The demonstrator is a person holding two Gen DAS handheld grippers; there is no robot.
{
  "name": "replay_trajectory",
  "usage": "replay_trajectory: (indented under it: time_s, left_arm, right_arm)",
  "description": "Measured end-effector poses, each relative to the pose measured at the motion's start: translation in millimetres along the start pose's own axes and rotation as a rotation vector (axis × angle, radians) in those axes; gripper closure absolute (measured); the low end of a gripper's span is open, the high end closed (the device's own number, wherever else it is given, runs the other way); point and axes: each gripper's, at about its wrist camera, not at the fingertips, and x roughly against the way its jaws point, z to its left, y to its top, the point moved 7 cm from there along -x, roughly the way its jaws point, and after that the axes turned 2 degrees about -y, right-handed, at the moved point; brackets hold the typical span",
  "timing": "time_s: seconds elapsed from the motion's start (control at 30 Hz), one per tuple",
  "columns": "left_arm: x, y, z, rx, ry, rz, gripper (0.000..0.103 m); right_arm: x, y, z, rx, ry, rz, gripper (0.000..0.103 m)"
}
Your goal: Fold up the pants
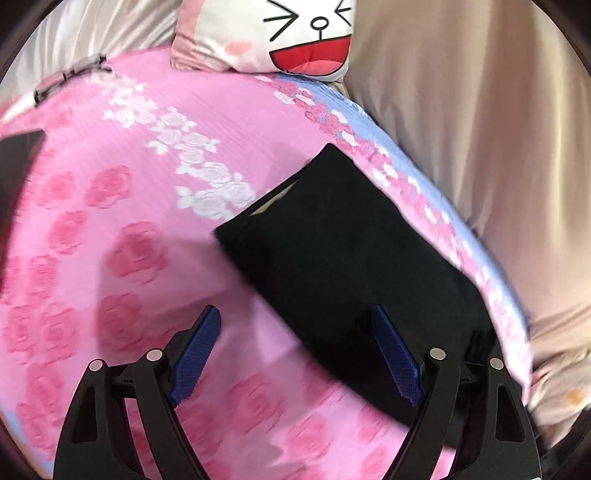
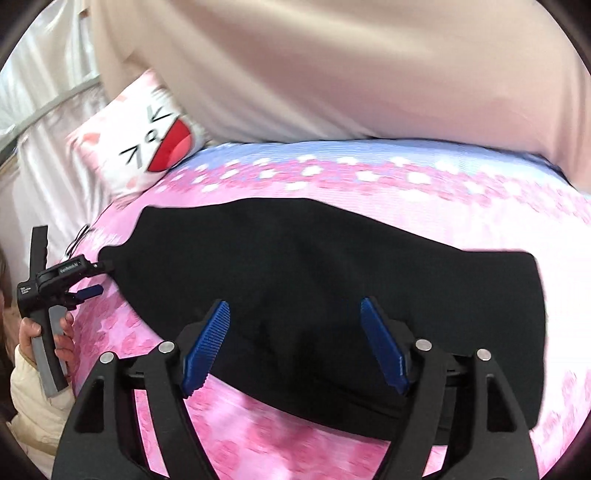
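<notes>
The black pants (image 1: 351, 266) lie folded into a flat oblong on the pink rose-patterned bed sheet (image 1: 122, 236), close to its blue border. My left gripper (image 1: 295, 314) hangs open over the pants' near left edge, with its right finger over the cloth and its left finger over the sheet. In the right wrist view the pants (image 2: 332, 266) stretch across the middle. My right gripper (image 2: 294, 304) stands open above their near edge, gripping nothing. The left gripper (image 2: 99, 278) shows at the pants' left end, held in a hand (image 2: 27, 332).
A cartoon-face pillow (image 1: 295, 33) (image 2: 147, 140) leans at the head of the bed. Beige fabric (image 1: 480, 129) (image 2: 332, 66) hangs along the bed's far side. A dark object (image 1: 18, 155) sits at the left edge of the left wrist view.
</notes>
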Motion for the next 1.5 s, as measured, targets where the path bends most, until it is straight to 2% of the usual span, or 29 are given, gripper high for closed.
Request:
replay_trajectory:
  time_s: [0.17,0.27,0.3,0.33,0.37,0.4,0.5,0.57,0.67,0.77,0.8,0.87,0.9,0.97,1.1,1.2,1.3,1.4,1.5]
  left_arm:
    - [-14.1,14.1,-7.0,0.035,0.039,-0.013,0.022]
    - [-19.9,18.5,-13.0,0.04,0.055,-0.024,0.026]
    - [-21.4,20.0,-15.4,0.036,0.056,-0.03,0.034]
    - [-23.5,21.2,-17.7,0.029,0.071,-0.034,0.057]
    - [-25.7,21.8,-18.5,0.027,0.083,-0.032,0.077]
    - [-28.2,22.1,-19.8,0.032,0.08,-0.023,0.085]
    - [-23.8,25.5,-26.0,0.045,0.066,-0.038,0.088]
    - [-12.2,27.5,-41.5,0.006,0.074,-0.076,0.089]
    - [13.0,27.2,-89.5,-0.111,0.073,-0.15,0.089]
    - [40.5,14.2,-166.2,-0.304,0.058,-0.227,0.089]
    - [50.1,3.2,-201.7,-0.388,0.034,-0.252,0.089]
    - [56.3,-17.3,-251.0,-0.494,-0.012,-0.254,0.089]
    - [57.2,-37.1,-285.2,-0.561,-0.054,-0.238,0.089]
    - [52.7,-68.0,-327.6,-0.646,-0.098,-0.208,0.089]
    - [27.9,-142.8,-390.7,-0.781,-0.155,-0.109,0.089]
    - [-9.6,-200.7,-410.5,-0.833,-0.151,0.015,0.089]
    - [-33.4,-244.5,-407.7,-0.88,-0.097,0.073,0.089]
    - [-46.4,-272.6,-400.3,-0.922,-0.037,0.091,0.089]
    - [-47.1,-281.0,-394.2,-0.931,-0.008,0.074,0.089]
  right_arm:
    - [17.9,-4.4,-39.2,-0.066,-0.039,-0.022,0.031]
    - [27.7,-7.3,-64.7,-0.112,-0.065,-0.042,0.031]
    - [30.5,-8.3,-75.0,-0.134,-0.074,-0.048,0.031]
    - [33.3,-9.8,-84.5,-0.154,-0.082,-0.054,0.031]
    - [36.2,-11.2,-94.1,-0.171,-0.087,-0.058,0.031]
    - [39.1,-12.3,-104.1,-0.191,-0.095,-0.062,0.031]
    - [50.7,-16.9,-136.3,-0.253,-0.117,-0.082,0.031]
    - [58.6,-19.8,-155.2,-0.284,-0.136,-0.097,0.031]
    - [75.6,-28.2,-194.7,-0.356,-0.164,-0.128,0.031]
    - [90.8,-37.8,-226.4,-0.417,-0.183,-0.156,0.031]
    - [97.6,-43.2,-240.2,-0.444,-0.193,-0.168,0.031]
    - [107.3,-51.9,-260.9,-0.487,-0.199,-0.18,0.031]
    - [112.3,-56.7,-272.4,-0.512,-0.202,-0.188,0.031]
    - [120.6,-64.7,-288.5,-0.542,-0.208,-0.198,0.031]
    - [134.9,-77.3,-316.3,-0.587,-0.201,-0.222,0.031]
    - [137.0,-83.8,-328.7,-0.595,-0.193,-0.223,0.031]
    - [131.6,-90.3,-335.2,-0.604,-0.168,-0.207,0.031]
    - [121.4,-95.4,-338.3,-0.61,-0.134,-0.184,0.031]
    - [118.8,-94.2,-339.0,-0.616,-0.104,-0.185,0.031]
